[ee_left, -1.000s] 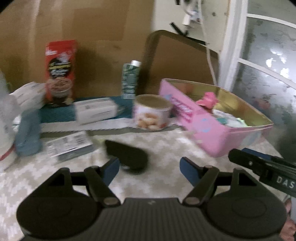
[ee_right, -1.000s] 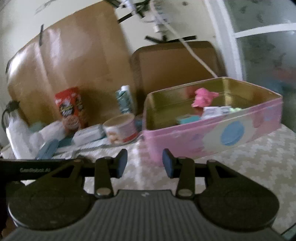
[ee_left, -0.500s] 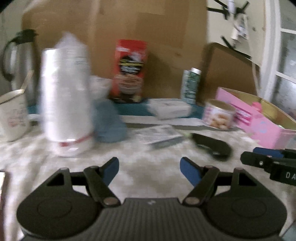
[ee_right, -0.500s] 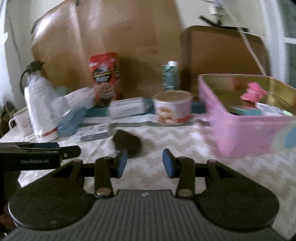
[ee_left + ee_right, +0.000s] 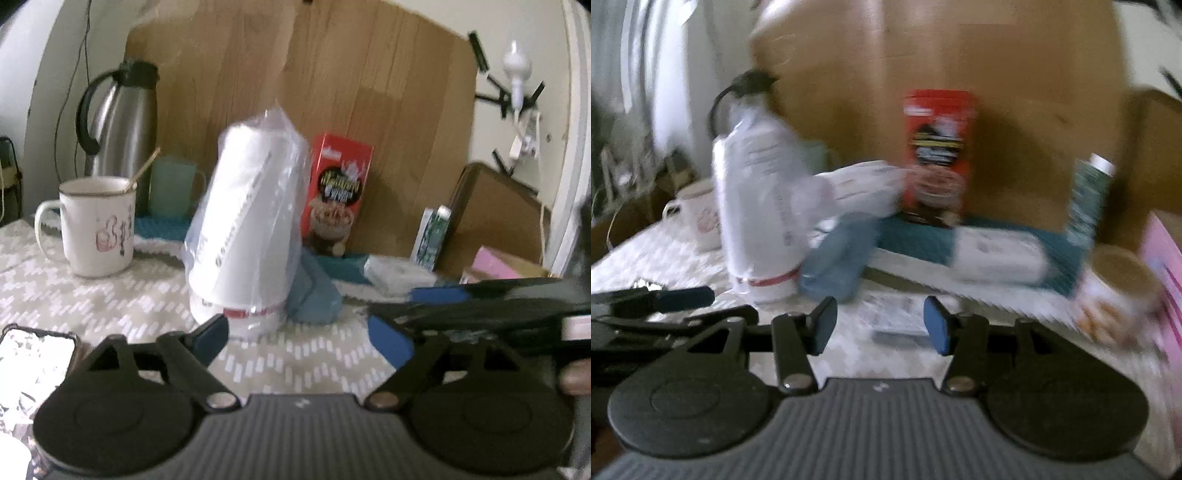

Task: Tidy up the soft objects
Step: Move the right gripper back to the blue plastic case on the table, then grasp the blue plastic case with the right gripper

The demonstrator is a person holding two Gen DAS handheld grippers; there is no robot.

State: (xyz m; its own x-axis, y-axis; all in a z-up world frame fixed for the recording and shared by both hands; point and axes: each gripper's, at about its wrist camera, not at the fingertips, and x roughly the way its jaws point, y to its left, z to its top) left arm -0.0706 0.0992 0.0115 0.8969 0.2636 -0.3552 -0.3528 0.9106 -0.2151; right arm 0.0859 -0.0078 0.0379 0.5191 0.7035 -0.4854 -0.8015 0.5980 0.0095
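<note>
We have both grippers empty at this moment. The left gripper [image 5: 298, 341] has just been opening its jaws, and they stand wide with nothing between them. The right gripper [image 5: 880, 325] has also just been opening, and only the desk [image 5: 110, 295] shows between its blue pads.

The blue cloth [image 5: 314, 295], which we take as the next soft thing, lies on the desk. It touches the base of the bagged cups [image 5: 251, 229] and is in front of the red box [image 5: 340, 192]. In the right view the cloth [image 5: 838, 258] is blurred, so we cannot say for sure if it is one piece or two.

The pink box [image 5: 495, 266] is only partly seen at the right edge, well apart from the cloth. What is inside it we cannot see now, so how much is already sorted is not clear from here.

In our judgement the cloth is still to be picked and carried to the pink box. The mug [image 5: 96, 229] and the kettle [image 5: 122, 122] are hard things and should stay.
</note>
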